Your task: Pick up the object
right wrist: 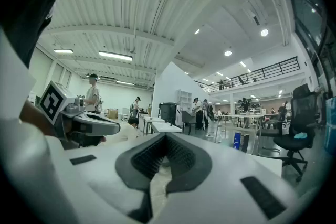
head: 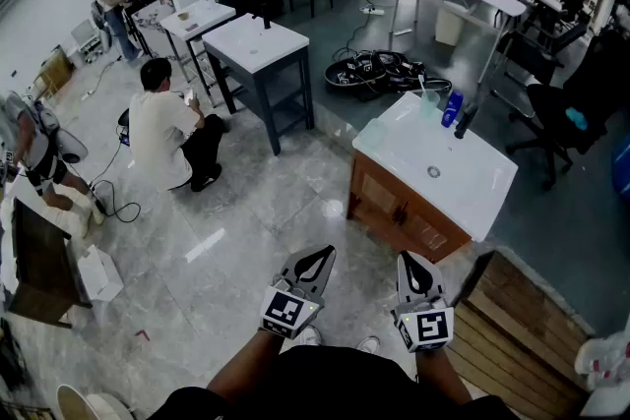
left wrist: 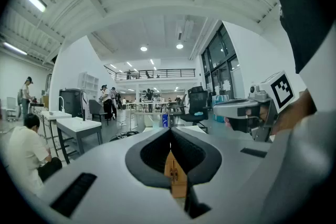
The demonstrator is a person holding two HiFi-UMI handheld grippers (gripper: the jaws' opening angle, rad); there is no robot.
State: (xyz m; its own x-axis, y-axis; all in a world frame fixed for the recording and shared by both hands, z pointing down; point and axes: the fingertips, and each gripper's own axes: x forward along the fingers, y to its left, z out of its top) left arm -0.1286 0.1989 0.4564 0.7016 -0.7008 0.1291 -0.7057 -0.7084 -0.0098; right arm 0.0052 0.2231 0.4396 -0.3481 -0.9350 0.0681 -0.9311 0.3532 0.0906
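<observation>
Two claws point forward over the grey tiled floor (head: 246, 211) in the head view, held low in front of the person. The left claw (head: 319, 255) and the right claw (head: 413, 260) both have their tips pressed together, and neither carries anything. Ahead of them, and well apart from both, stands a white counter (head: 463, 182) on a wooden cabinet (head: 399, 211). At the counter's far edge a blue bottle (head: 452, 108) stands upright between a clear cup (head: 429, 103) and a black tap (head: 465, 121). Which of these is the object to pick up cannot be told. A person in a white shirt (head: 162, 138) sits on the floor off to the left.

From the left gripper view, the left claw (left wrist: 170, 137) is closed, tip against tip, with nothing between the pads. The wooden cabinet (left wrist: 175, 176) shows through the hollow behind the tips, and the blue bottle (left wrist: 165, 120) stands far beyond them. The right claw (left wrist: 239, 110) hangs alongside at the right.

From the right gripper view, the right claw (right wrist: 165, 136) is closed too, tips meeting and gripping nothing. The blue bottle (right wrist: 237, 140) stands far off to the right, and the left claw (right wrist: 97, 124) shows at the left.
</observation>
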